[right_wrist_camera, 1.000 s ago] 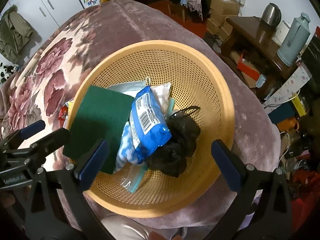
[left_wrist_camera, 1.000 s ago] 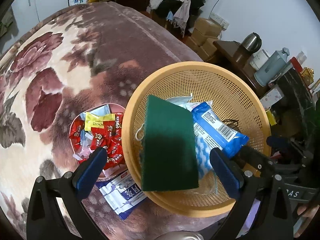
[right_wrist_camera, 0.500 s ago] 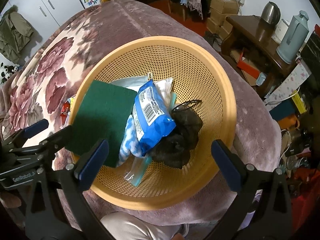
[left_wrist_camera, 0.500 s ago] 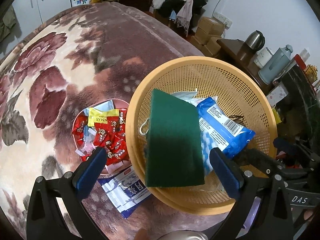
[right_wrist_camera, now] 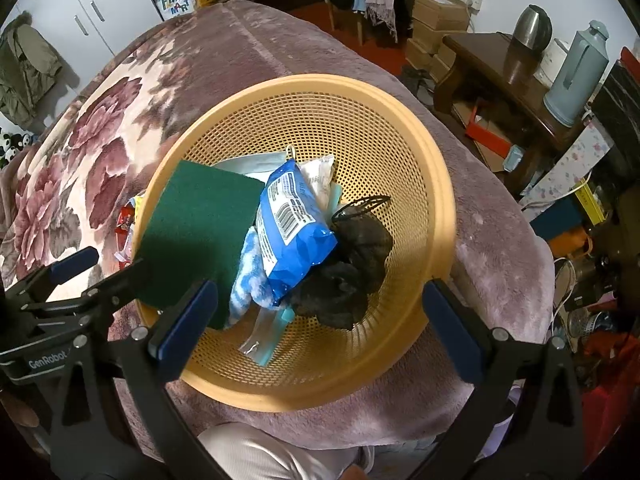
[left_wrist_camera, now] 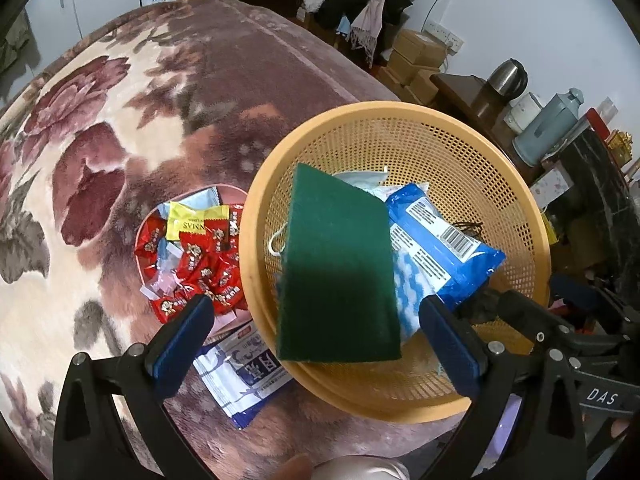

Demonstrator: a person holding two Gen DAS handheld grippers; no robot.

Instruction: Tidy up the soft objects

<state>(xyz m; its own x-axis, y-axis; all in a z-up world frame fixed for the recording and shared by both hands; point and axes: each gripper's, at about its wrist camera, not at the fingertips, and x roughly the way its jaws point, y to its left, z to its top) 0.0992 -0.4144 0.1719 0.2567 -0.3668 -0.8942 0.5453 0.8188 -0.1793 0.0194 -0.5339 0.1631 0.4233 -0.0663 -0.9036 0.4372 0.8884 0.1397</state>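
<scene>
Over the basket [right_wrist_camera: 436, 216], which sits on a flowered blanket [left_wrist_camera: 100, 128], both tools hang with jaws spread wide and nothing between them: the left tool [left_wrist_camera: 316, 344] above the basket's near-left rim, the right tool [right_wrist_camera: 316, 328] above its near side. Inside the basket lie a green scrubbing pad [left_wrist_camera: 338, 272], a blue packet [right_wrist_camera: 292, 224], a blue-and-white cloth [right_wrist_camera: 248, 280] and a dark bundle [right_wrist_camera: 352, 268]. The pad leans up against the basket's left wall with one corner past the rim, so a nudge from either tool could tip it out. Just left of the basket, a pink dish [left_wrist_camera: 142, 240] of red sweets [left_wrist_camera: 200, 264] and a white-and-blue pouch [left_wrist_camera: 244, 372] lie outside it; the pouch is partly tucked under the basket, so pulling it could drag or tilt the basket on the soft blanket.
</scene>
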